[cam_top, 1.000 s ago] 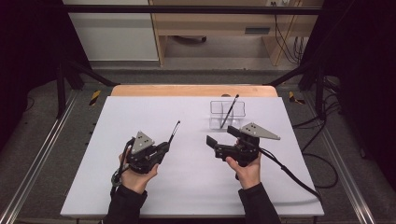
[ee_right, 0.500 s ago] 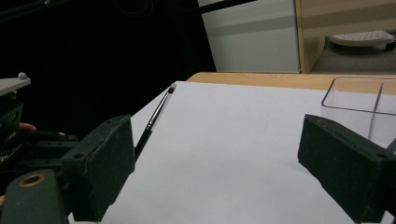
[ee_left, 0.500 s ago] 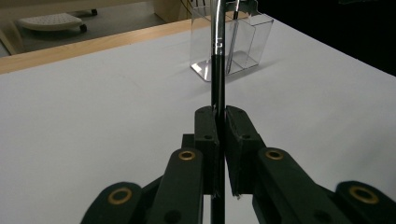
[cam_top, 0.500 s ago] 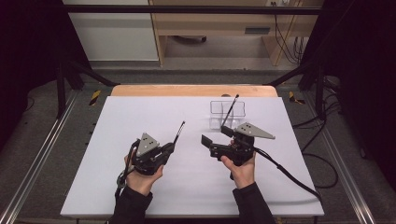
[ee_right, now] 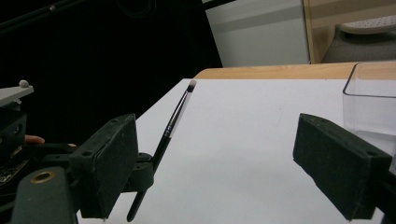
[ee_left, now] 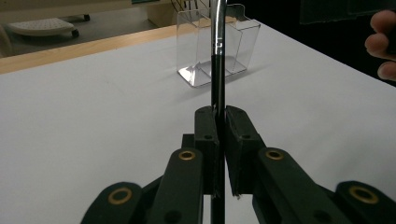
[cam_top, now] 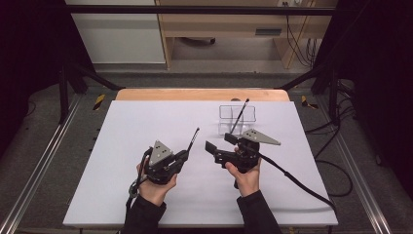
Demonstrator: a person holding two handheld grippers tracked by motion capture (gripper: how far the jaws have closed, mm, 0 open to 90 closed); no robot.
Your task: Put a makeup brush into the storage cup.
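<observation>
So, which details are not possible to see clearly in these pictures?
- Left gripper view: the brush in the left gripper is cut off at the top edge, so its bristles are out of frame.
- Right gripper view: the clear organizer is cut by the right edge, and one pad of the right gripper covers its base.
- High view: the second brush in the organizer is too small to read its tip.

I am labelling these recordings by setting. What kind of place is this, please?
Probably a lab recording station, not a home: a white table framed by metal rails, loose cables on the floor, and dark surroundings.
</observation>
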